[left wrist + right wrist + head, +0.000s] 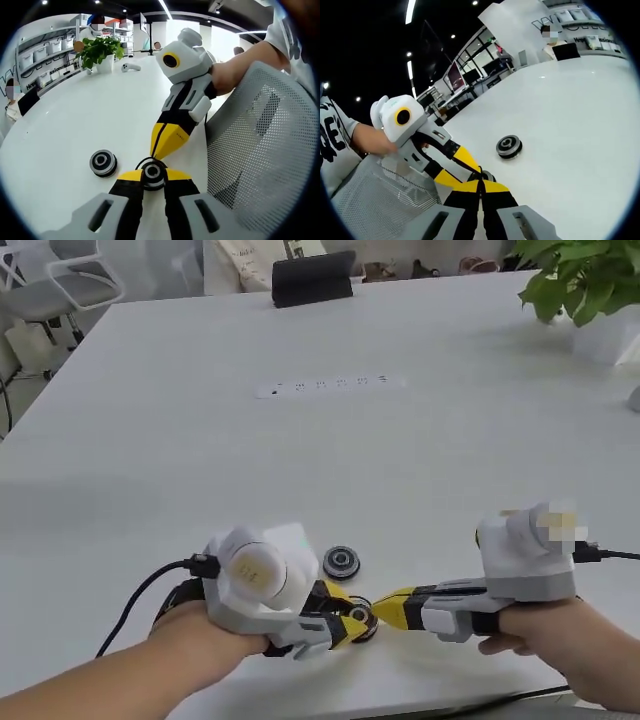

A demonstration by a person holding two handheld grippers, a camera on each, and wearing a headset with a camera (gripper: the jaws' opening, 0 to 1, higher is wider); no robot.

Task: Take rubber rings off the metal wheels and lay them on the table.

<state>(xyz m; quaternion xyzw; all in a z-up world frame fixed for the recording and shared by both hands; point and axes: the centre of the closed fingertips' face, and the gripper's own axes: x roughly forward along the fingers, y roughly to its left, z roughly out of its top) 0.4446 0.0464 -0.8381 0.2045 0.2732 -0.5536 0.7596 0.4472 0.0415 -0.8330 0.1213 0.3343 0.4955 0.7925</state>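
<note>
White table (400, 440) is bearing a second wheel (341, 562) at lower centre. Left gripper (152, 177) is clamping a metal wheel (152, 171) at bottom centre. Right gripper (159, 150), jaws nearly closed, is pinching its rubber ring (142, 162). The ring is judged soft and stretchy, the wheel rigid. Best hold: the ring's lifted edge.

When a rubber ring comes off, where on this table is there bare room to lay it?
The table is bare from the loose wheel back to the power strip, and out towards the plant. It is crowded at the near edge, where the left gripper and right gripper meet on the held wheel.
</note>
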